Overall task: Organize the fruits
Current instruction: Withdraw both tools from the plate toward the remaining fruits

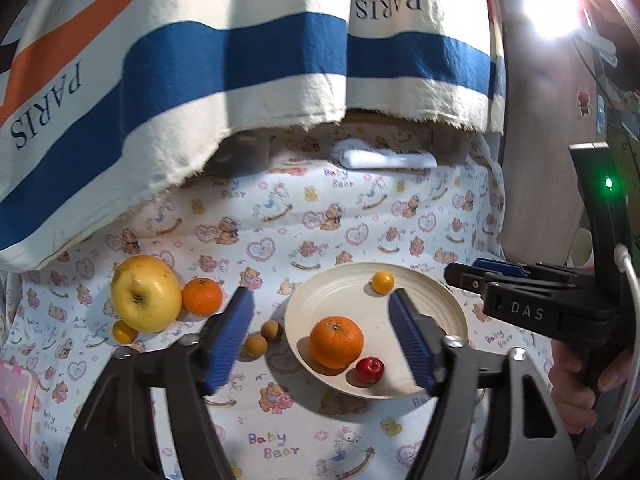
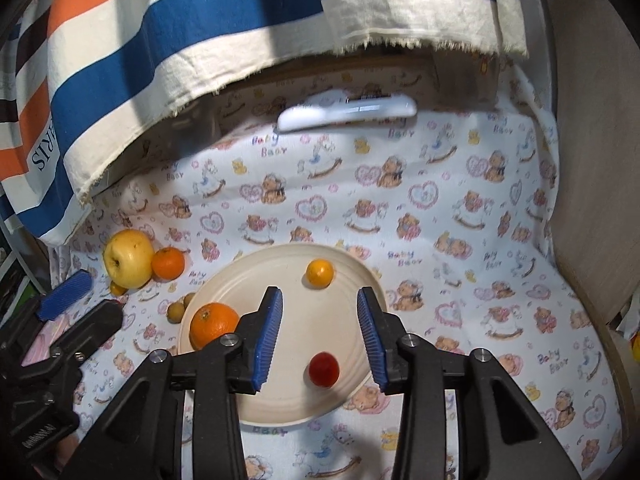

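Note:
A cream plate [image 1: 424, 292] [image 2: 280, 264] on the bear-print cloth holds a large orange [image 1: 336, 342] [image 2: 214, 330], a small red fruit [image 1: 370, 370] [image 2: 324, 369] and a small yellow-orange fruit [image 1: 383, 282] [image 2: 319, 274]. Left of the plate lie a yellow apple [image 1: 145, 294] [image 2: 128, 258], a tangerine [image 1: 202, 296] [image 2: 168, 263], a tiny orange fruit [image 1: 124, 331] and two brown longans [image 1: 256, 345] [image 2: 176, 312]. My left gripper [image 1: 322, 294] hovers open over the plate's left half, the orange below its gap. My right gripper [image 2: 319, 294] is open above the plate, pads touching nothing.
A striped "PARIS" cloth [image 1: 200, 60] hangs over the back of the surface. A white oblong device [image 1: 386, 159] [image 2: 348, 112] lies at the back under it. A wooden board [image 1: 540, 120] stands at the right. A pink item [image 1: 16, 396] sits at the near left.

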Demonstrator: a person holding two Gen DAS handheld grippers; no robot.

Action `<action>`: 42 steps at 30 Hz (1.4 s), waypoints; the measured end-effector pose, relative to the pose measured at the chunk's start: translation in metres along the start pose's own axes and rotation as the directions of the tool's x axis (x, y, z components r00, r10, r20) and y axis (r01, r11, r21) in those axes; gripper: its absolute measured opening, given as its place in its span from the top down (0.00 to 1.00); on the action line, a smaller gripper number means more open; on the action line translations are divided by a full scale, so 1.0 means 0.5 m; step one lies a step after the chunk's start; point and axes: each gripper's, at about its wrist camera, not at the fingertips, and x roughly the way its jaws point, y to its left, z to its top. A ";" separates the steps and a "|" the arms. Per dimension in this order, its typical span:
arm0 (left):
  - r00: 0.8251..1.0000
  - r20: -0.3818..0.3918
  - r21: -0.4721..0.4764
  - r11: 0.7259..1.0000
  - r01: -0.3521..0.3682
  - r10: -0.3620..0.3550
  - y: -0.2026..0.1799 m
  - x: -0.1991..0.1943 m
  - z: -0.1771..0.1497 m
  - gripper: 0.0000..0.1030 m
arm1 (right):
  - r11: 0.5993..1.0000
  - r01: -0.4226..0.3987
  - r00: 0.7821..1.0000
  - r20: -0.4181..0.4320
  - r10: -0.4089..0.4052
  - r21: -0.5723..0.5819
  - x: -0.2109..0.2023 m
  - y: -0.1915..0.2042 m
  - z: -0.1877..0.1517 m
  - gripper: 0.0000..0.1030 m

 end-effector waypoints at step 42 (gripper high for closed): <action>0.919 -0.344 -0.280 0.913 -0.298 0.194 0.367 0.024 0.026 0.16 | 0.999 0.018 0.995 0.103 -0.014 -0.039 0.012 0.182 0.045 0.16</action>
